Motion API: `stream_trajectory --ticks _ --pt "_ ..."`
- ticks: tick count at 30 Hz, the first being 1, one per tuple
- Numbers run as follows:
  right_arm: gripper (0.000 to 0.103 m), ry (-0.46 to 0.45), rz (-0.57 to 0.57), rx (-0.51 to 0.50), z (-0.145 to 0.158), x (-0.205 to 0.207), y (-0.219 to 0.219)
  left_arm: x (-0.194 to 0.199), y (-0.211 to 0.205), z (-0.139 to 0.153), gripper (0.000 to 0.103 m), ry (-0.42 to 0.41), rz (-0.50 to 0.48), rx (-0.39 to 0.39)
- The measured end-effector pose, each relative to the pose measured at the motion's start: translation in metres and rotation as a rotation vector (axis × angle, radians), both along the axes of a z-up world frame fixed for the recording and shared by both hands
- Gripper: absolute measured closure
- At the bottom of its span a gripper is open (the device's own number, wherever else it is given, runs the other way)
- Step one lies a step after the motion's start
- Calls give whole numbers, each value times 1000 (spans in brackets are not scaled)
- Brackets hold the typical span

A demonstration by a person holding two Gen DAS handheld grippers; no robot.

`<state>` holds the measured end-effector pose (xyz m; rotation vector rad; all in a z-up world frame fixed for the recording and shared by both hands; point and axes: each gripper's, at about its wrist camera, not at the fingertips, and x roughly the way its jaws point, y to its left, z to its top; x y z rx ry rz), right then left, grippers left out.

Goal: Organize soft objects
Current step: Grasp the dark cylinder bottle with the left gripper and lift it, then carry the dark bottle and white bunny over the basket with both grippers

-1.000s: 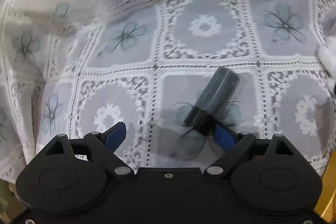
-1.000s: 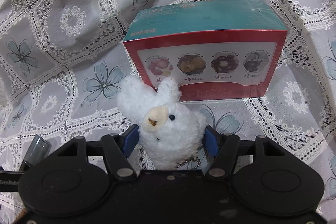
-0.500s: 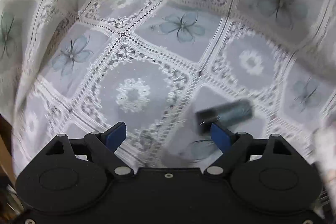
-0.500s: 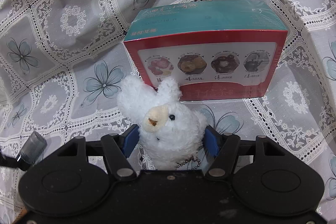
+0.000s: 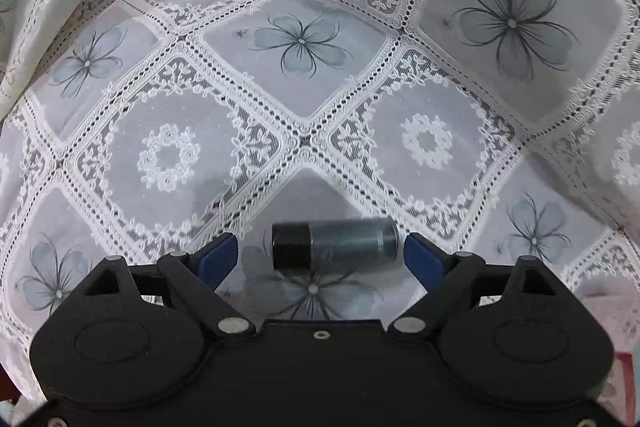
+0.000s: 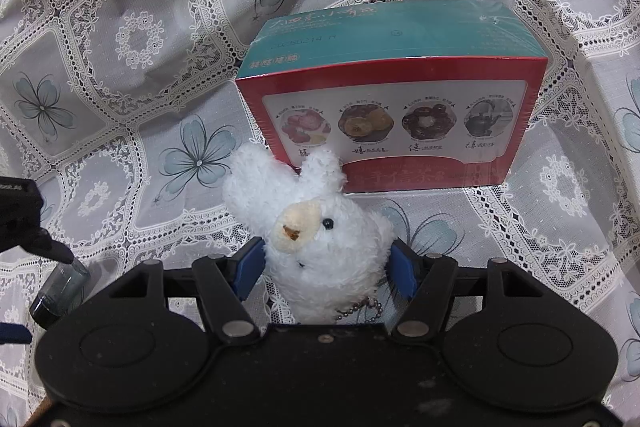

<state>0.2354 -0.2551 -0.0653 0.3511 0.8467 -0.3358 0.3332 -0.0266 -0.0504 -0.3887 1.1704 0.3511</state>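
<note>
A small dark bottle point(image 5: 336, 245) with a black cap lies on its side on the lace tablecloth point(image 5: 304, 95). It sits crosswise between the blue pads of my left gripper point(image 5: 320, 251), with a gap at each end. The jaws are opening and do not press on it. My right gripper point(image 6: 326, 261) is shut on a white plush rabbit point(image 6: 316, 227) with a bead chain, held just above the cloth in front of a red and teal box point(image 6: 392, 107). The right wrist view shows the bottle point(image 6: 60, 291) at the far left under one of the left gripper's fingers point(image 6: 48, 247).
The flowered lace cloth point(image 6: 132, 39) covers the whole surface and rises in folds at the back and sides. The box stands upright close behind the rabbit. A raised, cloth-covered edge point(image 6: 612, 99) sits to the right of the box.
My left gripper has rolled. The bottle, which lay slanted by the right finger, now lies crosswise between both pads. The right gripper and the rabbit have not moved.
</note>
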Motion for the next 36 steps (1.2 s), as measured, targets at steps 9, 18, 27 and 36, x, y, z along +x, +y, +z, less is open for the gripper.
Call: stream_trajectory --ticks 9,18,27,36 --pt "40 -2 1 1 0 0 0 2 -6 -9 36 25 -76 20" --pt "56 -31 12 35 1 -6 -8 -32 -12 22 36 -56 -242 85" --pt "58 -57 22 91 1 -18 -24 -103 -5 43 36 -116 -410 117" --pt "59 -40 64 17 9 -17 -13 -173 16 57 36 -160 -488 161"
